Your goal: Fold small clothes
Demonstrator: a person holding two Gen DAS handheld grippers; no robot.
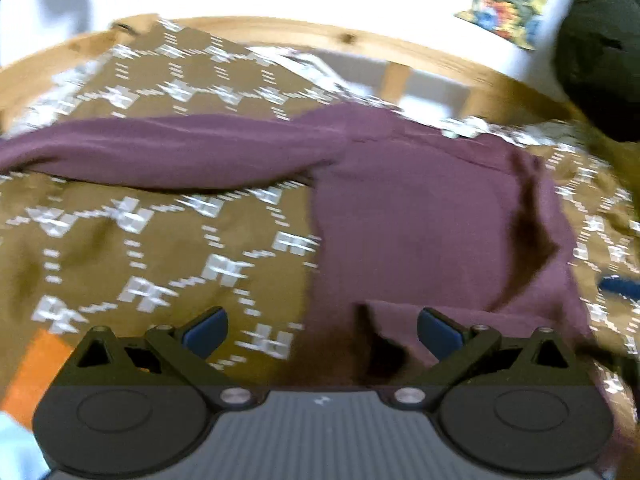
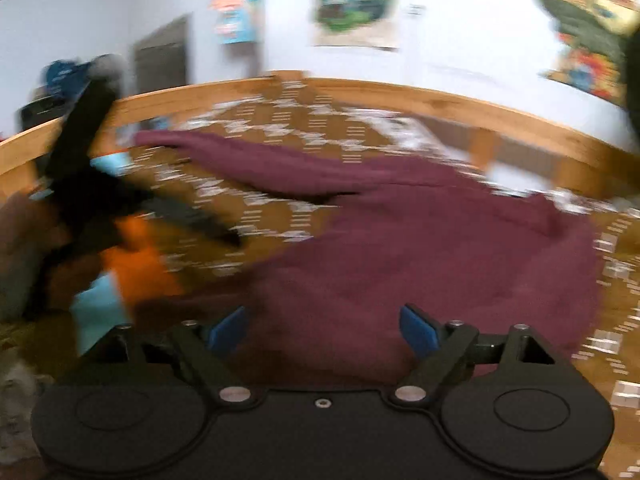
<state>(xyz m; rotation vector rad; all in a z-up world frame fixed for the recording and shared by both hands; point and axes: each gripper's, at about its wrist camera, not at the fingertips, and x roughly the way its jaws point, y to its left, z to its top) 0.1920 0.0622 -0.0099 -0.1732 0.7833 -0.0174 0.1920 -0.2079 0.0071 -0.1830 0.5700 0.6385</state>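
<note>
Maroon top (image 1: pixel 420 216) spread on brown patterned bedspread (image 1: pixel 120 248), one sleeve (image 1: pixel 168 152) stretched out to the left; body creased w/ a dark fold down the right side. L gripper (image 1: pixel 322 330) low over the top's near edge, jaws wide apart, blue pads (image 1: pixel 206 330) clear of cloth, nothing held. R gripper (image 2: pixel 322 330) likewise wide open, empty, hanging over the near part of the top (image 2: pixel 440 248). L view only: hem flap folded up near the pads, dark blob (image 1: pixel 596 60) top right, blurred, can't tell what. R view only: L gripper (image 2: pixel 224 236) seen from the side as a blurred black shape at left over the bedspread (image 2: pixel 280 216), wall posters (image 2: pixel 352 0), dark panel (image 2: pixel 160 56) on wall. Both views: wooden bed rail (image 1: pixel 280 32) along the far edge, orange cloth (image 2: pixel 140 264) and light blue cloth (image 2: pixel 96 312) at near left, beside the top but apart from it. Heavy motion blur, esp. R view. Open bedspread left of the body below the sleeve; far rail close behind the sleeve; right edge of top near the bedspread's edge.
</note>
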